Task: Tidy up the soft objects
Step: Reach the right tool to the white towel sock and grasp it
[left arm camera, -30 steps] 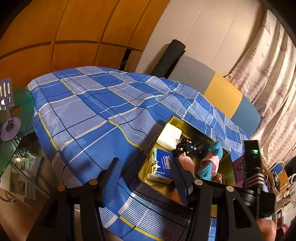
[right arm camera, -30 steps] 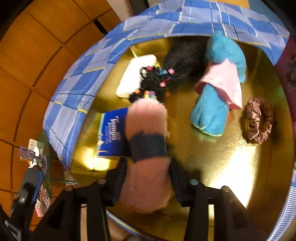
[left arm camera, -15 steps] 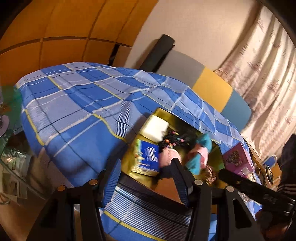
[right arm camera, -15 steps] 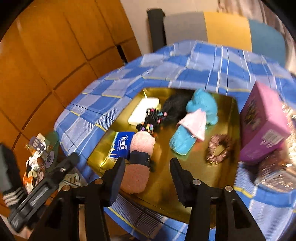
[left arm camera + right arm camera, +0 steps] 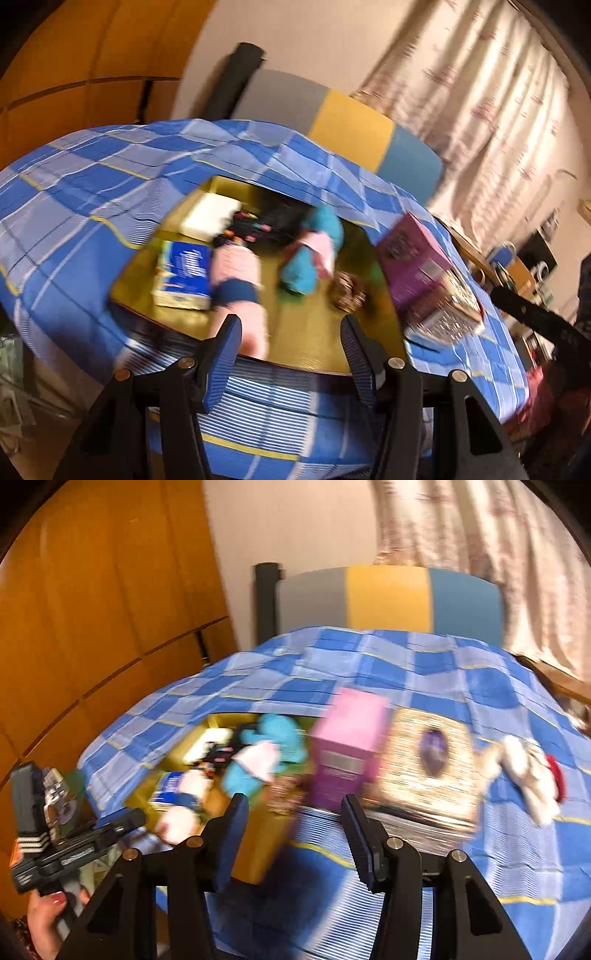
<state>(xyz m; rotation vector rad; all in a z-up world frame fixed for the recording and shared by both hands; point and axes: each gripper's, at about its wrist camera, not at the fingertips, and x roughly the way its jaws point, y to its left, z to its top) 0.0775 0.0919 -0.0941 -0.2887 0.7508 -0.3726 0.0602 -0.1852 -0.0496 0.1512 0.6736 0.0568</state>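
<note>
Both grippers empty, clear of the gold tray; next soft item not yet picked.

Near: right gripper (image 5: 291,827) jaws about half apart, just been opening, nothing between them; left gripper (image 5: 291,350) parted wider, also empty. Judgement: steady the hands first (views are blurred), then come down over one item's middle and close gently. Gold tray (image 5: 314,339) on the checked bedspread (image 5: 74,206) holds, by count: one pink sock with navy band (image 5: 236,280), one blue tissue pack (image 5: 184,273), one white pad (image 5: 212,218), one bundle of beaded hair ties (image 5: 243,230), one teal-and-pink plush (image 5: 310,258), one brown scrunchie (image 5: 347,290). Beyond: one purple box (image 5: 347,749), one glittery box (image 5: 428,771), one white plush (image 5: 532,775) lying apart on the spread.
</note>
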